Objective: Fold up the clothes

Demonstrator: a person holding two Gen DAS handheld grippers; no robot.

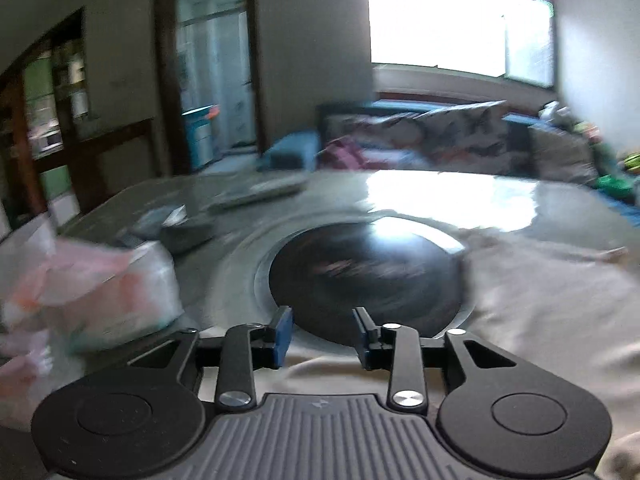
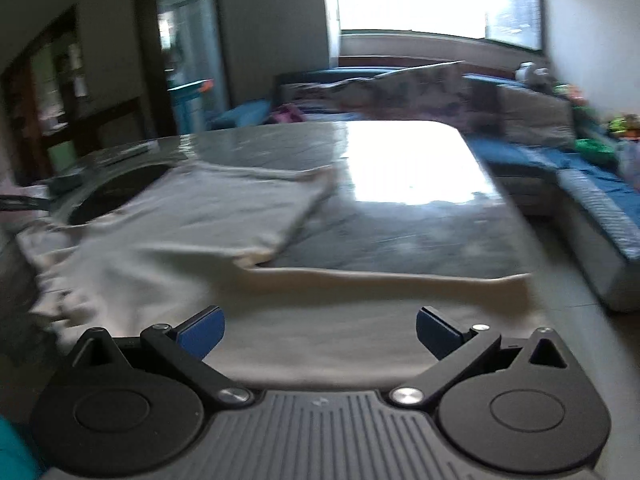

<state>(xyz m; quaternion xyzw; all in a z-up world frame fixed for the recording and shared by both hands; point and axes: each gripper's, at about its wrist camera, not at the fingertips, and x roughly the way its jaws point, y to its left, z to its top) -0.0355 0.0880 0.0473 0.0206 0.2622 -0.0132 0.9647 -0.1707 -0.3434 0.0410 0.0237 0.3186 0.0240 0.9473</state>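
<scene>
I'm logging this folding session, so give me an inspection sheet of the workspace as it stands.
Surface: glossy grey table with a dark round inset.
Job's things: pale garment spread on the table, one part folded over, covering part of the inset.
Clutter: plastic bags at the left edge; flat items at the far side, too blurred to name.
Grippers: left tongs open, empty; right tongs open wide, empty, over the garment.
Cables: nothing seen.
Surroundings: sofa, bright window, doorway.
</scene>
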